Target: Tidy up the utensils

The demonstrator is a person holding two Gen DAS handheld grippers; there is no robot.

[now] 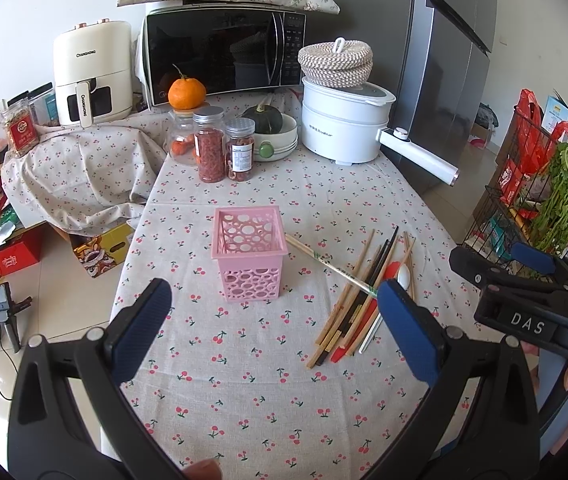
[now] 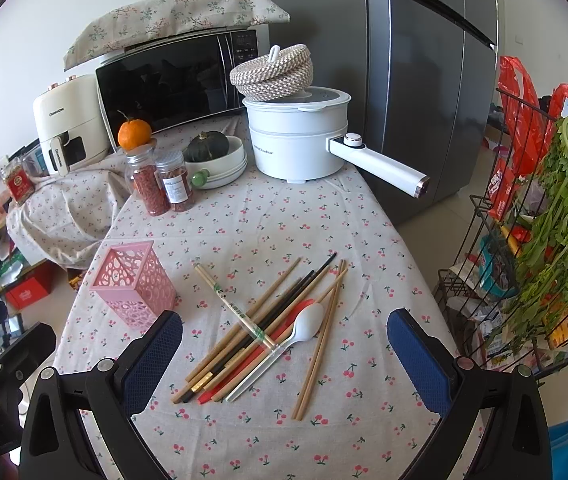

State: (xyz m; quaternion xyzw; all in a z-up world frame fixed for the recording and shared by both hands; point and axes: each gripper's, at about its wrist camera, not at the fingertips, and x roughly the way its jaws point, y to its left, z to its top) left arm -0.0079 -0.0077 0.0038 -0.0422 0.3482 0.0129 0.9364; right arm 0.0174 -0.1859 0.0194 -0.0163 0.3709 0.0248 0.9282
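Left gripper (image 1: 274,316) agape behind pink holder (image 1: 249,254) | right gripper (image 2: 284,344) agape, straddling utensil pile (image 2: 268,328)

Left tongs (image 1: 274,332) held low and level with jaws spread wide and nothing between the blue pads (image 1: 142,330), right tongs (image 2: 284,354) likewise gaping and empty, side by side with the left, a fingertip (image 1: 204,470) just showing beneath the left pair.

Home kitchen: microwave (image 1: 224,52), fridge (image 1: 448,64), cherry-print tablecloth (image 1: 264,360).
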